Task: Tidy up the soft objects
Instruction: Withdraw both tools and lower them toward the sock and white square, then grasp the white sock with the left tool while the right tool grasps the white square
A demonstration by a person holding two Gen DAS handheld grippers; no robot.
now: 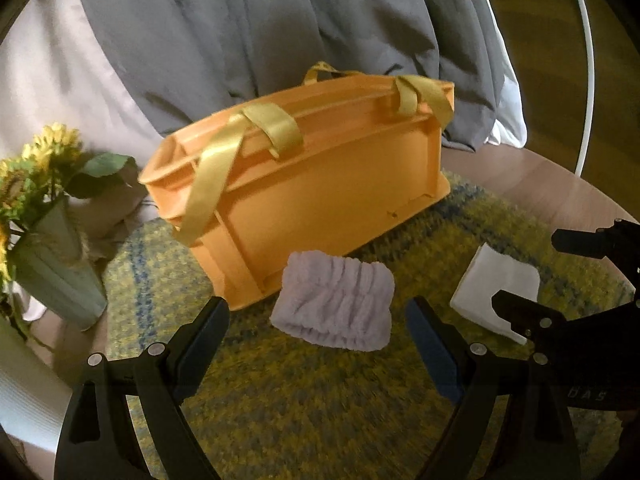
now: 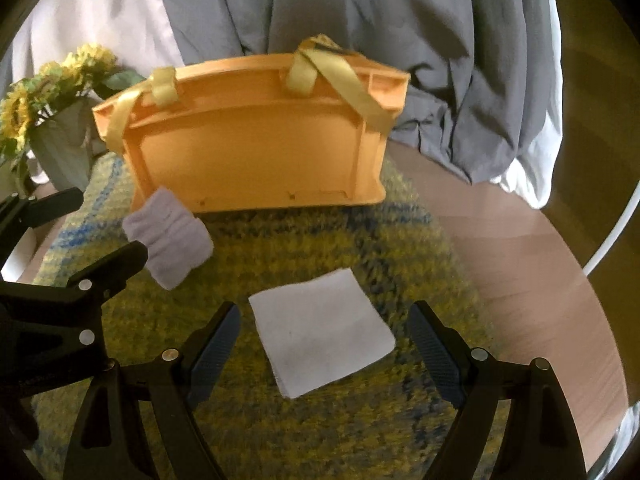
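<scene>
Left gripper point(image 1: 318, 344) spread wide, nothing held; its 2 fingers frame the lilac ruched band point(image 1: 334, 300), which lies on the yellow-green rug point(image 1: 280, 400) just ahead of the tips, no contact visible

Right gripper point(image 2: 324, 346) likewise wide open and empty; the folded white cloth point(image 2: 322, 326) lies flat between its fingers, on the same rug, apart from both pads

Band and cloth near each other, not touching; band sits just in front of the orange crate point(image 1: 320, 168), close to its near lower corner

Crate has yellow ribbon handles point(image 1: 224, 168) draped over the rim; inside not visible from either wrist view

Behind: vase of sunflowers point(image 1: 52, 248) to the left, grey bedding point(image 1: 260, 32) at the back

Judgement: pick-up step, both items still on the rug, nothing yet stowed as far as can be seen. Next move calls for lowering each gripper onto its piece and pinching into the pile; flat cloth wants an edge or fold caught, band bunches easily. Then lift clear over the crate rim, avoiding the handles
</scene>
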